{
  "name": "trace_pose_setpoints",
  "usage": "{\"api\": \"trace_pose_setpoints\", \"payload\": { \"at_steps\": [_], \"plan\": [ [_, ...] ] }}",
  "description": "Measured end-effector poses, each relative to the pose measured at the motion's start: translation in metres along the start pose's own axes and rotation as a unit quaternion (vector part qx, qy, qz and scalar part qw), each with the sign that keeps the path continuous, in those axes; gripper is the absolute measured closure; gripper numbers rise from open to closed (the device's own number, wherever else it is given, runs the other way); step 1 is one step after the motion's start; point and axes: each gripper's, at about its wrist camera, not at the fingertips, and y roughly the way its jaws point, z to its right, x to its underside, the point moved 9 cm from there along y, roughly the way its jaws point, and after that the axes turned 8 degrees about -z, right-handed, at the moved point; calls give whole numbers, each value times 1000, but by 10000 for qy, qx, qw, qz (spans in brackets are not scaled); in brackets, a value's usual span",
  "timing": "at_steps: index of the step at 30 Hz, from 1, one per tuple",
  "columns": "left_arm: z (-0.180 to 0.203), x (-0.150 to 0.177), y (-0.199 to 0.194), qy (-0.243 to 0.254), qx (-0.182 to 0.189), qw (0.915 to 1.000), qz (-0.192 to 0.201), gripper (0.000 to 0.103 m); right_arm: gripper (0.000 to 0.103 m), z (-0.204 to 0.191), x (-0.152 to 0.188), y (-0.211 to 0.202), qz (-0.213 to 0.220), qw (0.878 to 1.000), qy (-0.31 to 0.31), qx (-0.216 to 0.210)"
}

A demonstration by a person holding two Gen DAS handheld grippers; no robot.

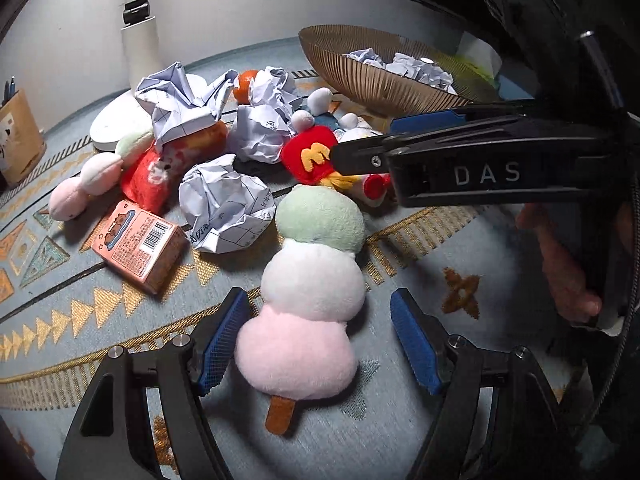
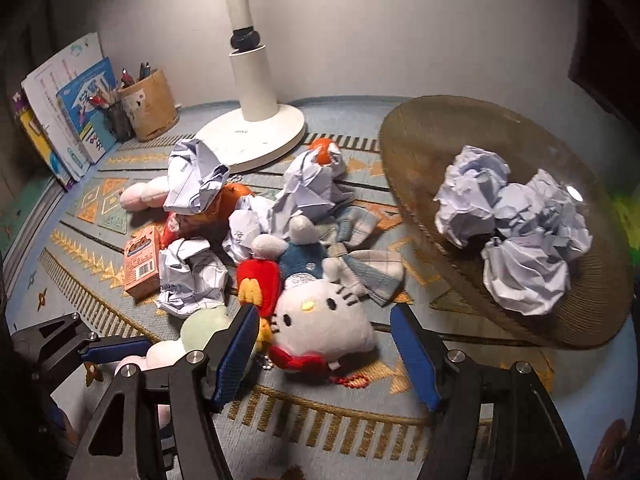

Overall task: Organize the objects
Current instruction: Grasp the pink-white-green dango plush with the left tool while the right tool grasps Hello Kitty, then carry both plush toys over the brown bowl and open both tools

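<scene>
My left gripper (image 1: 320, 340) is open, its blue pads on either side of a three-ball dango plush (image 1: 312, 288) (green, white, pink) lying on the patterned cloth. My right gripper (image 2: 324, 344) is open around a white cat plush (image 2: 324, 328) with a red bow; it also shows from the side in the left wrist view (image 1: 360, 148). A pile of toys and crumpled paper balls (image 1: 224, 204) lies behind, with a red plush (image 1: 310, 152), a second dango plush (image 1: 86, 184), an orange box (image 1: 138, 248) and an orange fruit (image 2: 322, 148). A brown ribbed bowl (image 2: 420, 160) holds several paper balls (image 2: 516, 232).
A white lamp base (image 2: 252, 136) and pole stand behind the pile. Books (image 2: 64, 108) and a pen holder (image 2: 150, 106) stand at the back left against the wall. A grey plaid cloth (image 2: 372, 268) lies beside the cat plush.
</scene>
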Motion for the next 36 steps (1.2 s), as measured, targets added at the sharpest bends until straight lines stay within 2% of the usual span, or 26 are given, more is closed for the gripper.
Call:
{"api": "trace_pose_setpoints", "payload": {
  "at_steps": [1,4,6,8,12,15,18,21,22,24,29,32,36],
  "plan": [
    [-1,-1,1,-32,-15,10000,32,34,37,-3,-1,4,7,10000,-57,-21],
    [-4,-1,-1,-81,-52,9997,203,51,35,-3,0,17,-3,9992,-230,326],
    [-7,2,-3,-188,42,9995,260,53,35,-3,0,17,115,9990,-286,325],
    [-9,4,-5,-302,88,9990,331,55,41,-2,2,14,159,9988,-299,361],
    [-9,12,-18,-480,75,9974,531,56,43,9,15,-11,283,9991,51,297],
    [-10,14,-29,-636,181,9953,707,56,42,25,40,-36,224,9983,529,10],
    [-16,19,-26,-855,301,9935,696,56,42,42,70,-38,-106,9925,1111,-507],
    [-16,16,-22,-924,305,9930,672,56,40,50,87,-33,-196,9903,1244,-582],
    [-14,17,-21,-847,320,9937,667,56,34,49,91,-32,-206,9897,1263,-647],
    [-8,18,-14,-685,365,9958,481,56,30,45,97,-28,-290,9881,1270,-824],
    [-3,19,-13,-501,184,9974,491,56,28,38,109,-38,-52,9954,871,-391],
    [-5,20,-13,-496,231,9973,490,56,18,29,111,-39,-32,9995,301,13],
    [-6,21,-14,-588,331,9965,502,56,16,18,104,-40,163,9963,-482,694]
  ]
}}
